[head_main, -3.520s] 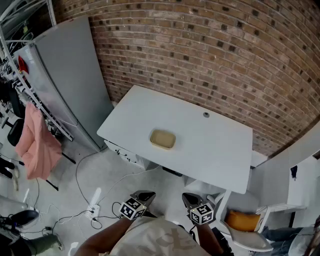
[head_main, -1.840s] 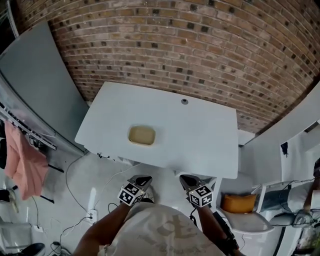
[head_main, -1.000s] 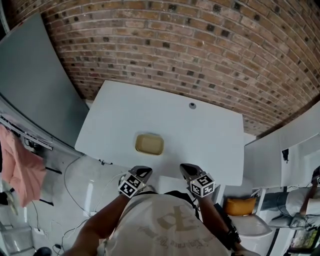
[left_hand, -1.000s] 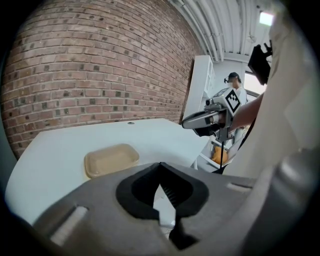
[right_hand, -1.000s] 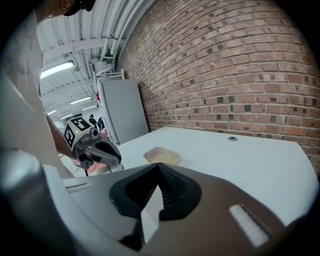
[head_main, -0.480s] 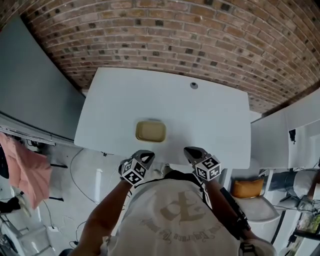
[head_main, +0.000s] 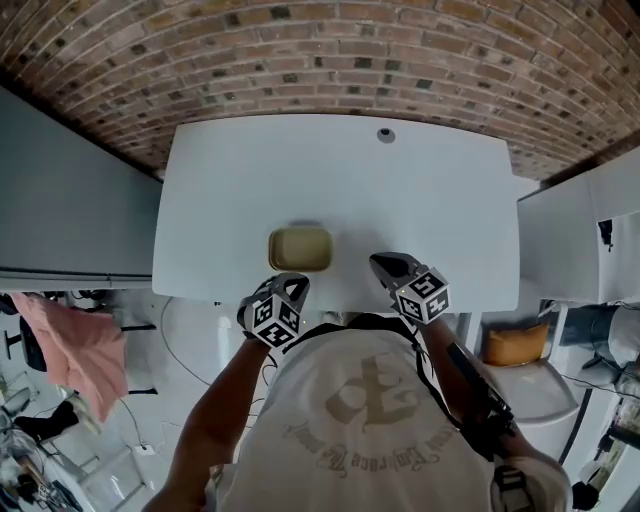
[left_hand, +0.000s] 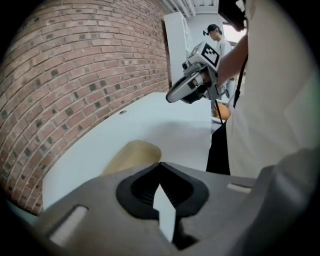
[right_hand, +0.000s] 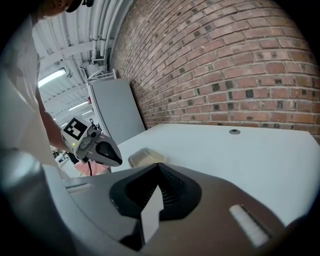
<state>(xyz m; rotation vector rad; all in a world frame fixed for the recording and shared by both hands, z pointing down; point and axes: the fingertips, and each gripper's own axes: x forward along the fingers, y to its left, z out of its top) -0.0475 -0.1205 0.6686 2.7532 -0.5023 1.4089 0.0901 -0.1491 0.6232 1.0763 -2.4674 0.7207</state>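
Note:
A shallow tan tray (head_main: 300, 248) lies on the white table (head_main: 230, 190), near its front edge. My left gripper (head_main: 298, 281) hovers just in front of the tray at the table's edge, shut and holding nothing; in the left gripper view the tray (left_hand: 131, 153) shows right beyond the closed jaws. My right gripper (head_main: 379, 261) is over the front edge to the tray's right, also shut and empty. In the right gripper view the tray (right_hand: 145, 157) sits ahead to the left, with the left gripper (right_hand: 101, 149) beside it.
A brick wall (head_main: 330, 50) runs behind the table. A small round grommet (head_main: 386, 135) sits near the table's far edge. A grey cabinet (head_main: 60, 200) stands at the left and a white unit (head_main: 580, 240) at the right. A person (left_hand: 216, 36) stands far behind.
The view has come closer over the table. Both grippers have moved forward to the table's front edge, the left one now close to the tray. Both stay shut.

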